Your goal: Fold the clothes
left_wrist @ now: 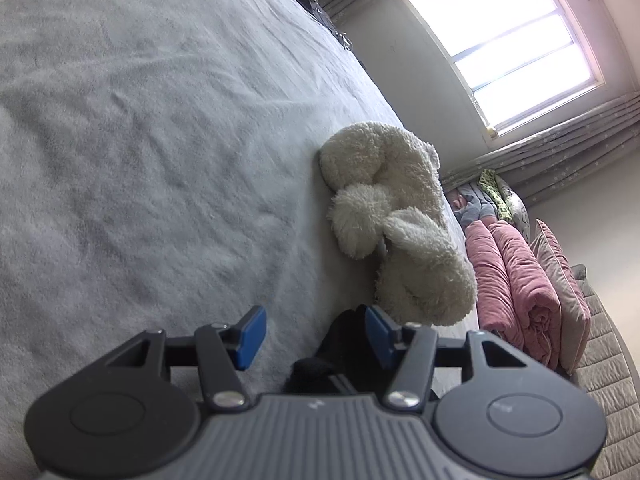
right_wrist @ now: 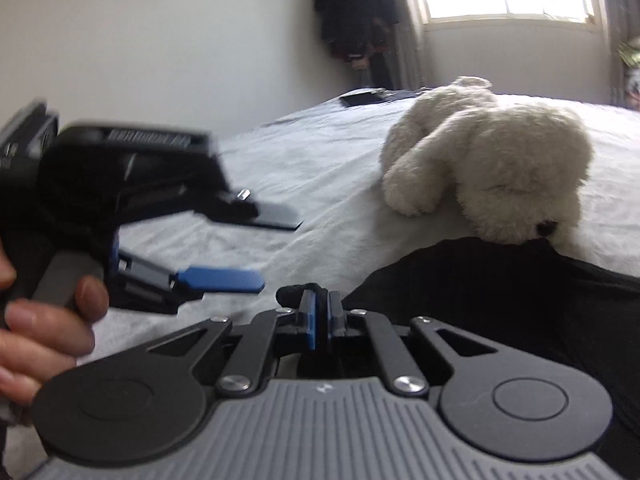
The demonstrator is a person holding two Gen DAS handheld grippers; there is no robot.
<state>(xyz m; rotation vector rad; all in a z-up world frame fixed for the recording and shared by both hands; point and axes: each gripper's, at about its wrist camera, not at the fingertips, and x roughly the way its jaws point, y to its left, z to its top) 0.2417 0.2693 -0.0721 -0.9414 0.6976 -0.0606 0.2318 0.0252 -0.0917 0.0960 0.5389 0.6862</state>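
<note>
Black garment pinched at the bed's near edge

Black garment (right_wrist: 500,300), dark and soft, lies on the near edge of the bed (left_wrist: 140,140). Right gripper (right_wrist: 320,312) has its blue pads clamped tight on a bunched corner. Left gripper (left_wrist: 312,334) hangs spread wide, holding nothing. Beyond, a fluffy cream plush toy (right_wrist: 492,160) touches the cloth. Farther off, folded pink quilts (left_wrist: 516,280). No lettering is legible.

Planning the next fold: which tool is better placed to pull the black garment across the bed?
The right tool: its jaws are already shut on an edge of the black garment. The left tool is open and holds nothing, though the garment lies close by its fingers.
</note>
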